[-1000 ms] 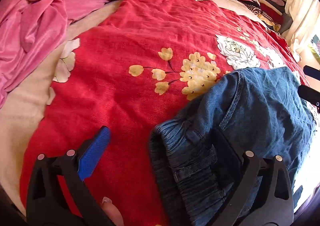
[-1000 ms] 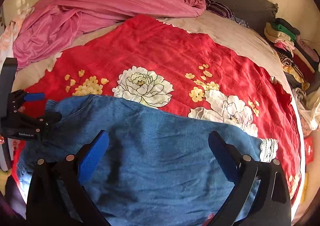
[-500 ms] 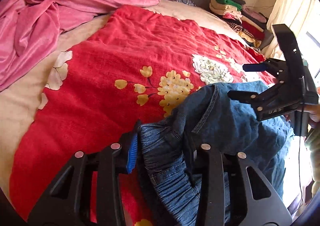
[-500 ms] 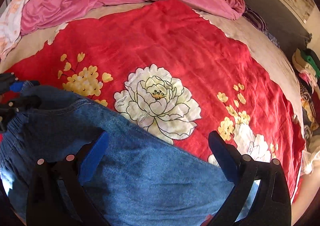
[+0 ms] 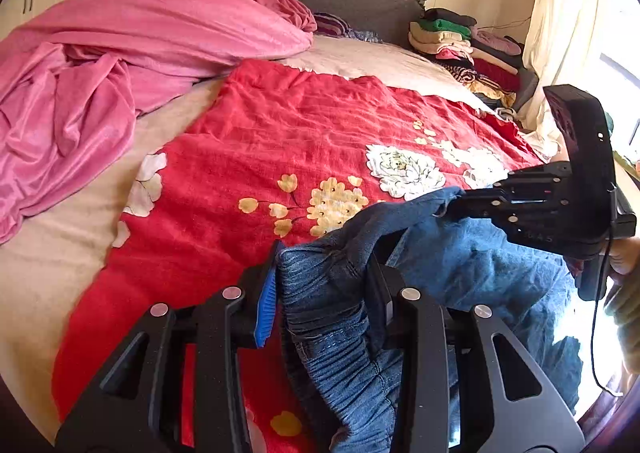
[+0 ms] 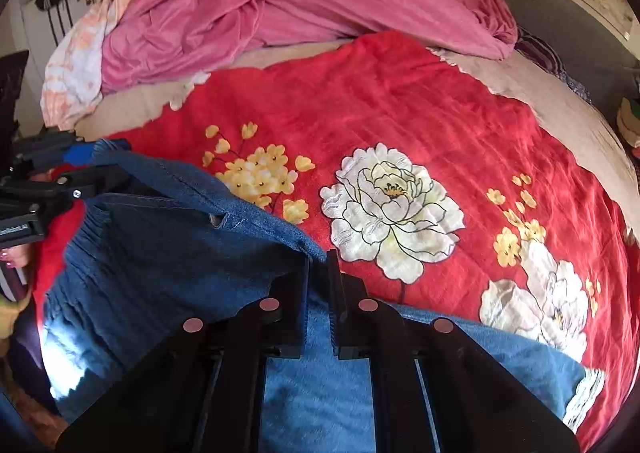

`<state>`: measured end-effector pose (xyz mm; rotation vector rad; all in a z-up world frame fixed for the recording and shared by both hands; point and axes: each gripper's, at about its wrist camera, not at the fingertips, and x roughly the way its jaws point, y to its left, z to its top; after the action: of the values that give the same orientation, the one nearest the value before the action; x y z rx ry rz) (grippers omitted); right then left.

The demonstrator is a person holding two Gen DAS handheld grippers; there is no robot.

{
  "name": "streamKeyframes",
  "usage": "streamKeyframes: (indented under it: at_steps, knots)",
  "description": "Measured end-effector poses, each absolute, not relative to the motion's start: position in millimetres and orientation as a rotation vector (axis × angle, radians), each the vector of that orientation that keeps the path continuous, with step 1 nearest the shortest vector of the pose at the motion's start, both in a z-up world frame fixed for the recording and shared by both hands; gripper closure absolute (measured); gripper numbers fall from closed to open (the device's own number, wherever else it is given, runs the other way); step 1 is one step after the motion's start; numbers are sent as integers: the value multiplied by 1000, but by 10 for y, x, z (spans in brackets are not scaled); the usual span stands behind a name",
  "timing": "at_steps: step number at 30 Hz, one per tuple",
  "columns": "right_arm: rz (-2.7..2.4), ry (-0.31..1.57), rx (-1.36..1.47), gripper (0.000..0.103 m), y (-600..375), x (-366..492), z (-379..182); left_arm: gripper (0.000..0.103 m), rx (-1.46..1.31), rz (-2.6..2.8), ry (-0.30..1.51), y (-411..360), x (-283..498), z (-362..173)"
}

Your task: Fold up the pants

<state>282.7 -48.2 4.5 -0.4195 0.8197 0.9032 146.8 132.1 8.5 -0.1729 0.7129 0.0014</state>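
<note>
Left wrist: left hand-held gripper (image 5: 324, 293), lower centre, clamps the jeans (image 5: 480, 253) waistband above the red bedspread (image 5: 280, 125). Right wrist: right hand-held gripper (image 6: 319, 293), jaws just closed, pinches the jeans' upper edge, centre frame

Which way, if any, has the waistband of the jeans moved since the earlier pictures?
Yes. The waistband, pinched in the left tongs, has lifted off the red floral blanket, where it lay flat a second ago.

The red blanket (image 6: 400, 101) lies flat and bare in the middle of the bed. A pink heap (image 5: 120, 53) blocks the far side, and folded clothes (image 5: 460, 41) crowd one corner.
</note>
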Motion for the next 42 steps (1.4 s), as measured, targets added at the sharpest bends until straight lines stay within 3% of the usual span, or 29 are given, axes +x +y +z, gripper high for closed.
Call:
streamKeyframes:
  at_steps: [8, 18, 32, 42]
  knots:
    - [874, 735, -280, 97, -981, 2223, 451, 74, -154, -38, 644, 1128, 1108, 326]
    - [904, 708, -213, 97, -1357, 1352, 469, 74, -58, -85, 628, 855, 445, 351]
    - [951, 809, -179, 96, -1434, 457, -108, 70, -48, -118, 761, 847, -46, -78]
    - [955, 894, -213, 93, -1268, 329, -431, 60, -73, -60, 853, 1022, -179, -246]
